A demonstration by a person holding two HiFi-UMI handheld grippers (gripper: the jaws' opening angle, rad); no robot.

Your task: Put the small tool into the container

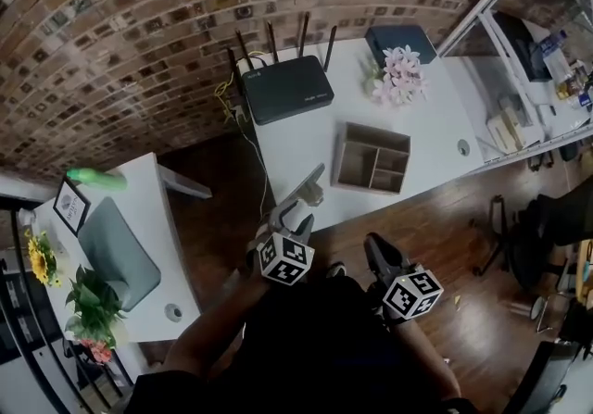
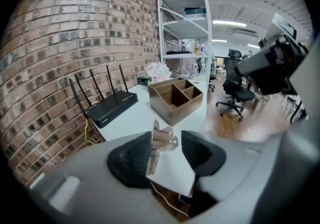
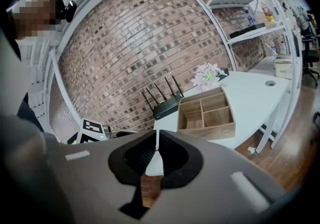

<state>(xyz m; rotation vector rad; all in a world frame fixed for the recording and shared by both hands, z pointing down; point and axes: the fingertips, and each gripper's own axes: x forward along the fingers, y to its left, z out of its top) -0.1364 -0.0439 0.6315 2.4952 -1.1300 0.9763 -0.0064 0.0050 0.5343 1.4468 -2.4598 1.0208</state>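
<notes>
A small flat metal tool (image 1: 307, 185) lies at the front edge of the white table (image 1: 306, 139). My left gripper (image 1: 295, 216) sits right at that edge, open, with the tool (image 2: 161, 138) between its jaws. The tool leans against the left pad, and a gap shows on the right pad's side. The wooden container (image 1: 372, 158) with several compartments stands further in on the table, empty as seen in the left gripper view (image 2: 175, 96). My right gripper (image 1: 384, 259) hangs off the table over the wooden floor, shut on nothing (image 3: 157, 143). It faces the container (image 3: 206, 113).
A black router (image 1: 287, 88) with antennas stands at the table's back left. Pink flowers (image 1: 400, 74) and a dark box (image 1: 400, 40) sit at the back. A second white desk (image 1: 148, 245) with plants is at the left. A white shelf rack (image 1: 519, 42) and an office chair (image 1: 523, 232) are at the right.
</notes>
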